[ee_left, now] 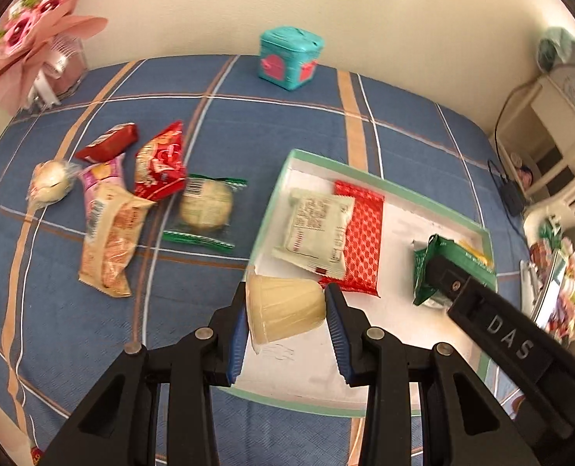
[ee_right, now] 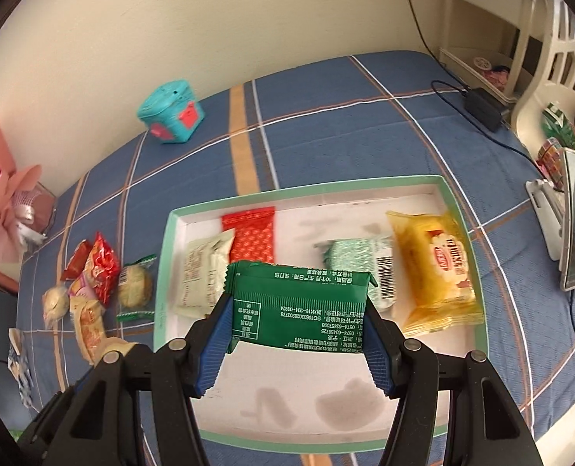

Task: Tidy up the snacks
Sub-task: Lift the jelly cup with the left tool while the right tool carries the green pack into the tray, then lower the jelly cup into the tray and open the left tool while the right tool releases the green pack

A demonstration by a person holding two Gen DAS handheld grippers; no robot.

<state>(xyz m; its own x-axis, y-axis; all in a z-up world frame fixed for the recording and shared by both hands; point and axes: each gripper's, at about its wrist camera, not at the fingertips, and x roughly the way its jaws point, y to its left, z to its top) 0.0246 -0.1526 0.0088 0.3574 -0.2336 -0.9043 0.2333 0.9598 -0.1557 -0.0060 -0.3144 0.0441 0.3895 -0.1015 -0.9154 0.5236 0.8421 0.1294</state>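
Nearest the left wrist camera, the left tool [ee_left: 286,312] is nearly closed, its blue pads pinching a pale yellow jelly cup [ee_left: 285,312] that lies on its side just over the near-left corner of the green-rimmed tray [ee_left: 388,184]. In the right wrist view, the right tool [ee_right: 296,320] stands about half open, clamped across the width of a green snack packet [ee_right: 297,306] held above the middle of the tray. Already lying in the tray are a pale cream packet [ee_left: 314,229] overlapping a red patterned packet [ee_left: 361,240], a mint-green packet [ee_right: 359,268] and a yellow packet [ee_right: 437,272]. Loose snacks, among them a round cake in clear wrap [ee_left: 206,206] and a red crinkled bag [ee_left: 159,165], lie on the blue plaid counter [ee_left: 248,116] at centre left of the frame, outside the tray. The likely trouble is the smooth, tapered jelly cup slipping from the pads, or rolling back over the low rim once let go so near the corner. Both tools hang over the same tray, so they could knock together, and the green packet could land on top of the others.
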